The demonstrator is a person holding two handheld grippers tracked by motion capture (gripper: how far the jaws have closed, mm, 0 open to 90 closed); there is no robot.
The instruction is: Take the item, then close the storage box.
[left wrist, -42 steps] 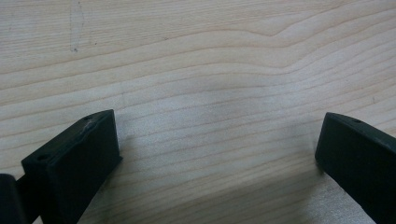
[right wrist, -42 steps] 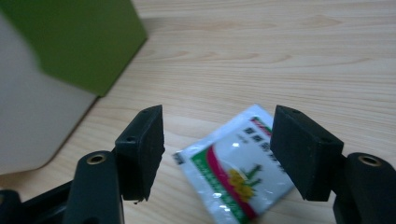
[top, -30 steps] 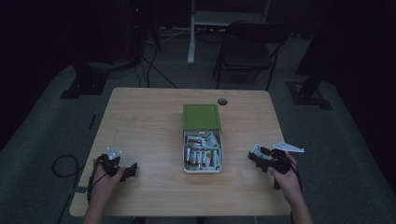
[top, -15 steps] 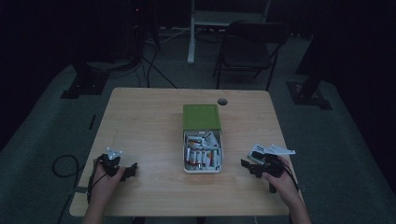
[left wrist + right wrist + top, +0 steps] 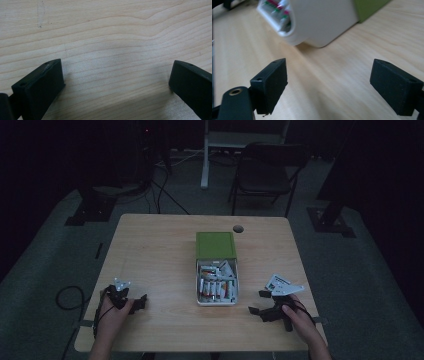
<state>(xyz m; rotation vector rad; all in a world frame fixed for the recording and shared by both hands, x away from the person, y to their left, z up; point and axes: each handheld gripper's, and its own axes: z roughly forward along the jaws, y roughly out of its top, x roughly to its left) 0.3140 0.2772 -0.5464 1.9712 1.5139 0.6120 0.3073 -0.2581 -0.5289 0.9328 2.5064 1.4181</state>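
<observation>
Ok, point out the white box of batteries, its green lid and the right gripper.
white box of batteries [image 5: 217,302], high view, near rim.
green lid [image 5: 215,245], high view, middle of top face.
right gripper [image 5: 260,302], high view, midway between its open fingers.

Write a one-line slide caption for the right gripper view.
Open hand-held gripper low over the wooden table, its jaws spread wide before the white box of batteries.

Dim room: grey carpet [image 5: 350,270], dark folding chair [image 5: 262,175] beyond the light wooden table [image 5: 155,250].
</observation>
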